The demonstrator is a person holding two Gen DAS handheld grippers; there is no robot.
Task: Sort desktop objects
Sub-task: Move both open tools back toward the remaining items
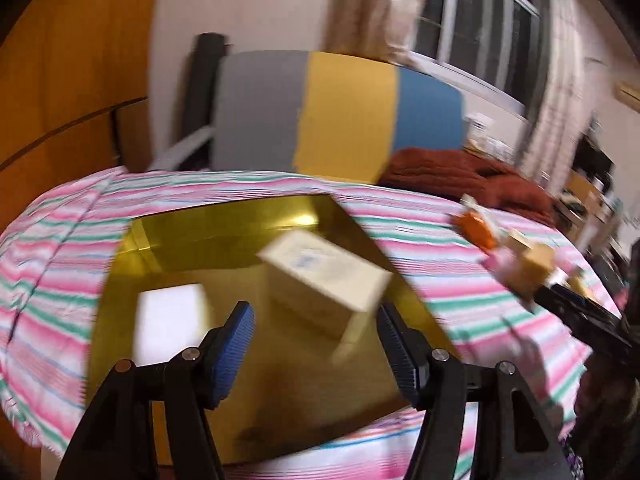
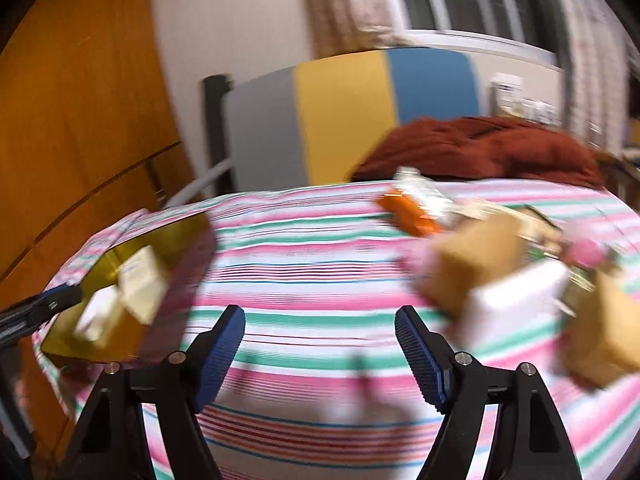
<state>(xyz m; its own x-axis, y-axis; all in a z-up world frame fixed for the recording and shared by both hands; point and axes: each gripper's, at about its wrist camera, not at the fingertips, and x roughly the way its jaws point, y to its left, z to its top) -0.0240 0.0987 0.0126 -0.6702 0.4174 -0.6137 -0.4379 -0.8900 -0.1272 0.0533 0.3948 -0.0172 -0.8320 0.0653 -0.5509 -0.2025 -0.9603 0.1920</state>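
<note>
Pale cardboard box point(image 1: 326, 276) in glossy gold tray point(image 1: 132, 280)

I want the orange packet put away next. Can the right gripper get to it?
Probably yes. The right gripper is open and empty, with only bare striped cloth ahead. The orange packet lies further back, slightly right, so it must reach forward.

Both the left gripper point(image 1: 316, 340) and right gripper point(image 2: 320, 344) have black angular frames, silver screws, and blue ribbed fingers point(image 1: 236, 354).
</note>
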